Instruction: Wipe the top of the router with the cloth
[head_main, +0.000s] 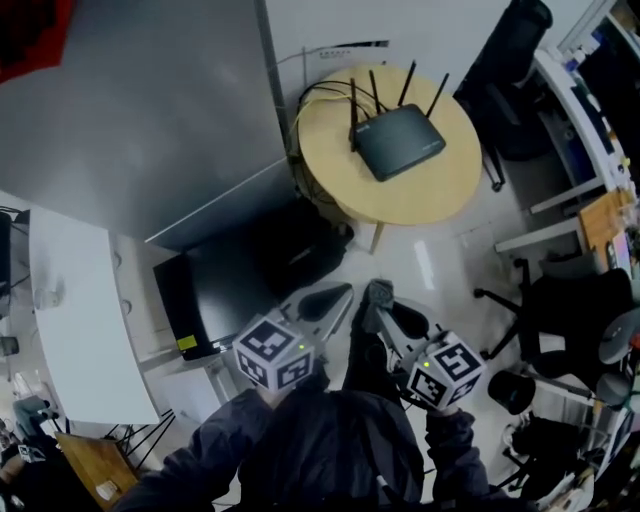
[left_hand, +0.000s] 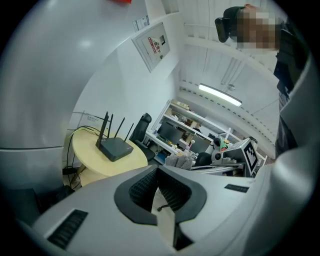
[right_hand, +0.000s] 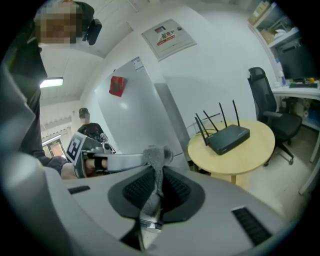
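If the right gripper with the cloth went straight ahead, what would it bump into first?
Probably the left gripper, which crosses just ahead of the right gripper and its cloth, though depth is hard to judge. The router sits off to the right, not in that line.

The cloth (right_hand: 158, 156) shows only a grey tuft above the right gripper (right_hand: 156, 172), the rest pinched out of sight between its pads. The notice (right_hand: 167, 34) has print too small to read. The cables (head_main: 310, 97) drop from sight behind the table (head_main: 430, 190).
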